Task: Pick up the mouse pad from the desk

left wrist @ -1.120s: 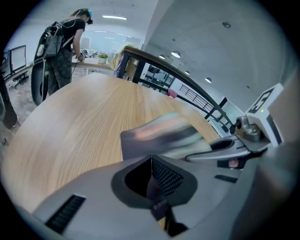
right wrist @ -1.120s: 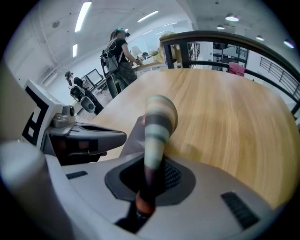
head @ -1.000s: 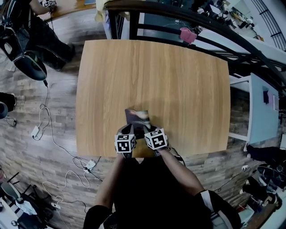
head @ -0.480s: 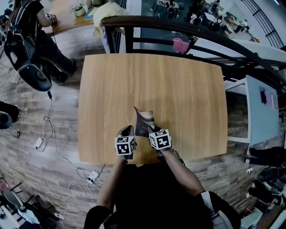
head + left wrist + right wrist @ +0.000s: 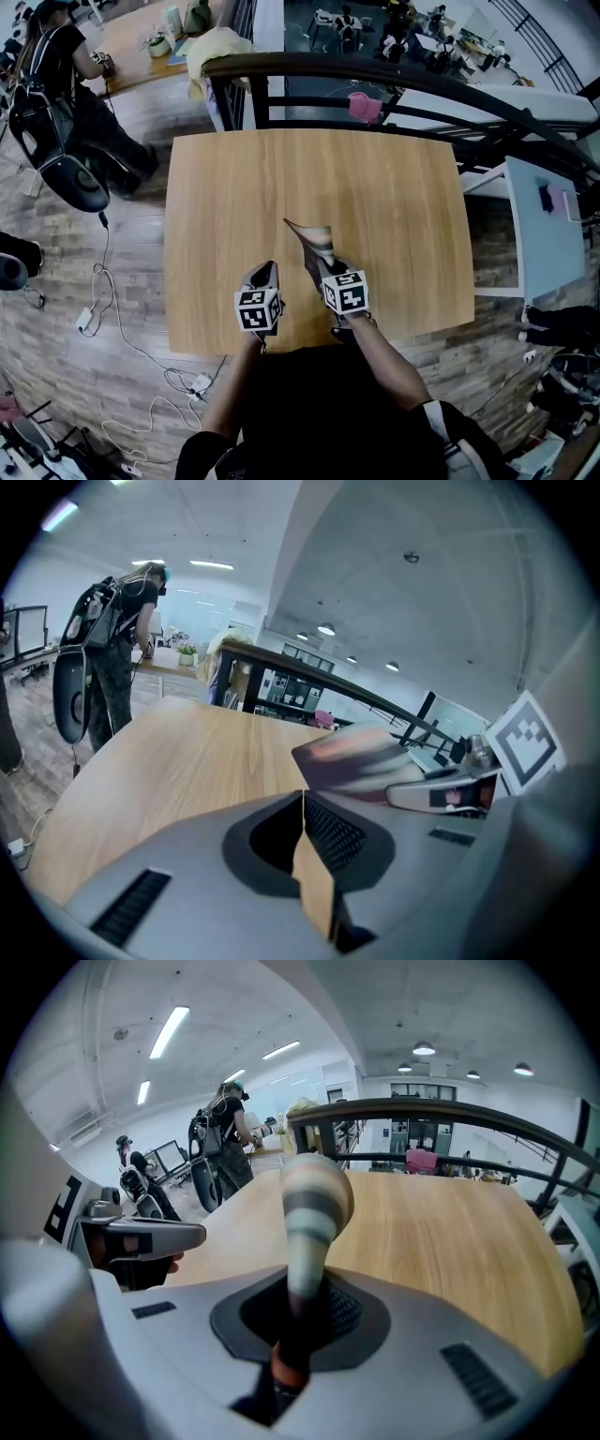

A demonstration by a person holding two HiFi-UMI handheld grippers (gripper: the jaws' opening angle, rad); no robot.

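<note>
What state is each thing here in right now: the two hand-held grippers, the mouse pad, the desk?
left gripper: jaws together, nothing between them.
right gripper: jaws clamped on one edge of the mouse pad.
mouse pad: held up off the desk, turned on edge, free end sticking out past the jaws.
desk: level wooden top, neither gripper resting on it.

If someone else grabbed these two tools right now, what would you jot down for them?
Left gripper: shut, empty, over the near edge of the desk.
Right gripper: shut on one edge of the mouse pad.
Mouse pad: in the air, sticking up from the jaws, apparently clear of the desk.
Done: pad gripped and picked up.
Left: probably nothing except keeping a firm hold.
</note>
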